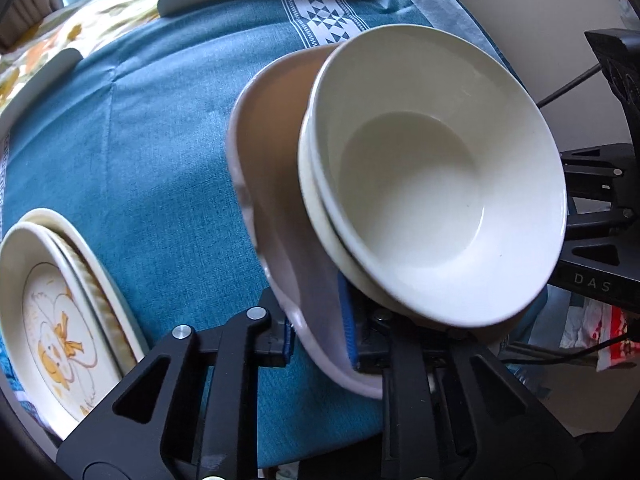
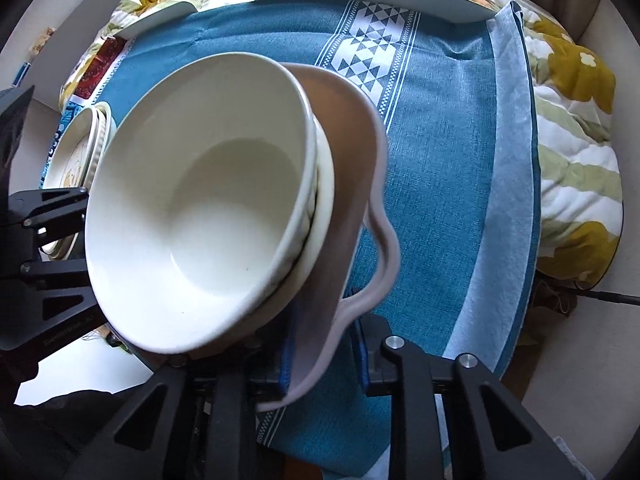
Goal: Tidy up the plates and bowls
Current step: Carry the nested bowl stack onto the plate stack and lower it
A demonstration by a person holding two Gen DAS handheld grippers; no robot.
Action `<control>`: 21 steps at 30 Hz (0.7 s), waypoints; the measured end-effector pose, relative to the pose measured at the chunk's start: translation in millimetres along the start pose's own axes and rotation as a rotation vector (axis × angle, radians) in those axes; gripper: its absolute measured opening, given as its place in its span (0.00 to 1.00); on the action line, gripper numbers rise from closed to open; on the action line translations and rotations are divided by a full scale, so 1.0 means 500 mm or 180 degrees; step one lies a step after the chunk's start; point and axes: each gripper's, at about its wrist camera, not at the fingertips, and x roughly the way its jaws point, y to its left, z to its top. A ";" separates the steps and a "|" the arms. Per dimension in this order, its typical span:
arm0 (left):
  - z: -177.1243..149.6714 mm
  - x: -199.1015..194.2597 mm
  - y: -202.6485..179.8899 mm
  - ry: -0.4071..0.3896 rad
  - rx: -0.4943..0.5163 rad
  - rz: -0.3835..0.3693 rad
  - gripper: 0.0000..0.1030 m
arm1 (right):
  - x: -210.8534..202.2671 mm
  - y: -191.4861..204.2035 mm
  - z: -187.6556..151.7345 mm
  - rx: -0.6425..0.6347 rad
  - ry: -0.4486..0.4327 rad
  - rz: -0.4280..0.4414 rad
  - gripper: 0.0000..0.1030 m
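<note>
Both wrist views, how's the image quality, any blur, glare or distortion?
Left wrist view: strong fisheye curve, dark corners, soft motion blur on the pink dish's rim. Right wrist view: same curving, soft daylight, mild sheen inside the white bowl, no harsh glare.

The bowls [image 1: 436, 184] are plain cream white, the wavy-rimmed dish [image 1: 276, 184] is pale pink, the cloth [image 1: 168, 152] is teal with a white triangle band [image 1: 320, 12], and the plate [image 1: 60, 320] shows an orange drawing.

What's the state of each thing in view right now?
Pink plate: clamped at opposite rim edges by both grippers, carrying the bowls.
White bowls: nested upright on the pink plate, empty.
Decorated plates: stacked on the blue cloth.
Left gripper: shut on the rim.
Right gripper: shut on the rim.
</note>
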 end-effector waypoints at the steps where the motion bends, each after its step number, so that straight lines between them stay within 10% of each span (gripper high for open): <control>1: 0.002 0.002 -0.002 -0.0015 0.0007 0.0000 0.13 | 0.002 0.000 -0.001 -0.0007 -0.0026 0.0033 0.18; 21: -0.022 -0.053 -0.006 -0.0391 0.0005 0.0125 0.10 | -0.030 0.019 -0.012 -0.0170 -0.0362 0.0035 0.11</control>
